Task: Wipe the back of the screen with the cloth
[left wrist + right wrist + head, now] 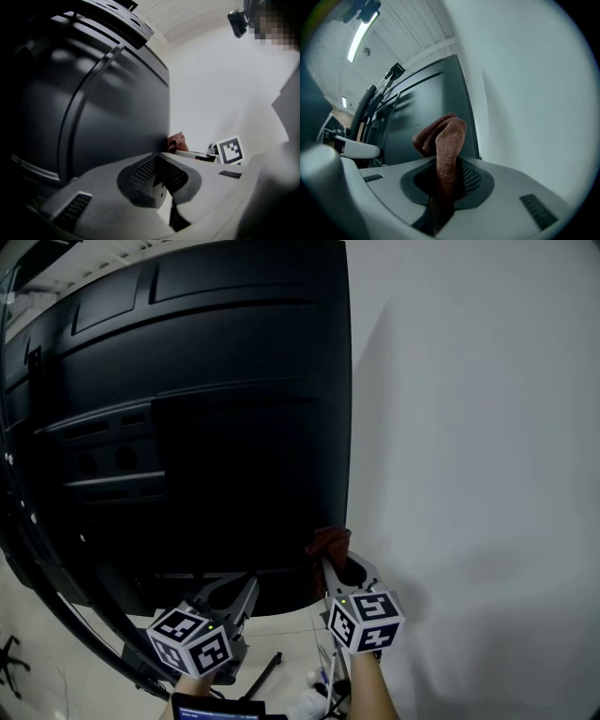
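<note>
The black back of a large screen (206, 418) fills the head view's left and centre; it also shows as the screen back (103, 108) and the screen back (426, 122). A reddish-brown cloth (330, 545) is pinched in my right gripper (336, 563), at the screen's lower right corner. The cloth (443, 150) sticks up out of the shut jaws. The cloth (177, 140) peeks past the screen edge. My left gripper (246, 589) hangs below the screen's bottom edge, jaws shut and empty (164, 192).
A white wall (478, 446) stands close on the right of the screen. A curved black stand leg (66, 606) runs down at the lower left. Cables and small items lie on the pale floor (291, 681) below. A ceiling light (361, 35) glows overhead.
</note>
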`<state>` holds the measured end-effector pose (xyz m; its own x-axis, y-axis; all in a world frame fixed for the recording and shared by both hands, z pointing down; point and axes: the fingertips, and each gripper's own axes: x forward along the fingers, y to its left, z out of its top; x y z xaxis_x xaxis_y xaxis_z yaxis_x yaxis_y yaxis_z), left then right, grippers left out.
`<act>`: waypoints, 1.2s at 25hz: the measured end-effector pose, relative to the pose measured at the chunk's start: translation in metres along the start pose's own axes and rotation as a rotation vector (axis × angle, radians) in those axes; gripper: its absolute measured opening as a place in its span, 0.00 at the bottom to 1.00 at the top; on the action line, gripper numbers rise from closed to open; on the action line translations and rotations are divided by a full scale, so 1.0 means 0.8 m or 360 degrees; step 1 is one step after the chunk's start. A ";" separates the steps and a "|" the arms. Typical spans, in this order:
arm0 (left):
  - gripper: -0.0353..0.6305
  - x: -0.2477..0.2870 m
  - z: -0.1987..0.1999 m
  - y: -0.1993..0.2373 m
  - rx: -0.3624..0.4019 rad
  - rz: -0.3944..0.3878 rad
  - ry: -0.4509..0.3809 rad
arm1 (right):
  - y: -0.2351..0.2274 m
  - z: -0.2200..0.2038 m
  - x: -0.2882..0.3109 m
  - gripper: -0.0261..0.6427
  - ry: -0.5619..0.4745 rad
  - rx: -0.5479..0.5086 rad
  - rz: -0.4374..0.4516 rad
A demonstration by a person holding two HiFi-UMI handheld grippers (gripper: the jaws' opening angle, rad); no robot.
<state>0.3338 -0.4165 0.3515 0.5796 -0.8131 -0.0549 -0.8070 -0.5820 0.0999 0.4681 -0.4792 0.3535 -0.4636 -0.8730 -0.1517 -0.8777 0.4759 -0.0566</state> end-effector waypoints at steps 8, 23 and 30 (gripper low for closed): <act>0.06 -0.023 -0.008 0.008 0.0026 0.0036 0.0043 | 0.051 0.008 -0.010 0.13 -0.0043 0.0019 0.0072; 0.06 -0.174 0.000 0.053 0.0168 0.0180 0.0046 | 0.298 0.012 -0.043 0.13 -0.0108 -0.0040 0.0420; 0.06 -0.335 0.016 0.099 0.0229 0.0233 0.0041 | 0.460 0.002 -0.078 0.13 -0.0137 -0.0050 0.0430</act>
<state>0.1131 -0.2446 0.3614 0.4561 -0.8896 -0.0244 -0.8896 -0.4551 -0.0379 0.1741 -0.2492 0.3408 -0.6702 -0.7022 -0.2403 -0.7278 0.6852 0.0275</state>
